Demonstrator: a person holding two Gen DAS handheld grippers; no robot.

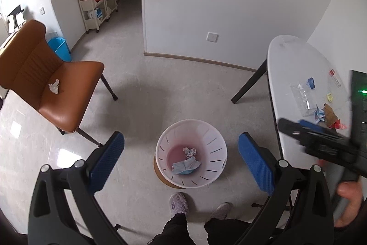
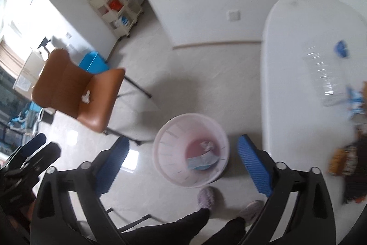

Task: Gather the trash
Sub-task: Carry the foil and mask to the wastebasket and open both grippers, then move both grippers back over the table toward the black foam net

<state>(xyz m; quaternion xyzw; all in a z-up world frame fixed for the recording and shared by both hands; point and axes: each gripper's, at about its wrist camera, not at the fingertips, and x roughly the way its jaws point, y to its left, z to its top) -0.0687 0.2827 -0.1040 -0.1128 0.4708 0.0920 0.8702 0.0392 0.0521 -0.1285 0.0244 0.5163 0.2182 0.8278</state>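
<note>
The white worktop (image 1: 296, 66) is carrying a litter pile, the flattened clear bottle (image 1: 302, 98) lying long axis away from the camera. The brown chair (image 1: 57, 93) is holding a crumpled tissue (image 1: 54, 85). Both left tool (image 1: 181, 157) and right tool (image 2: 183, 157) are hanging apart, empty, over the bin (image 1: 220, 141). Risk, I'd say: that slick bottle slipping out.

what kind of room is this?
Probably a home dining area or a small office break room: a white table strewn with wrappers, a brown padded chair, a white wastebasket on a tiled floor.
</note>
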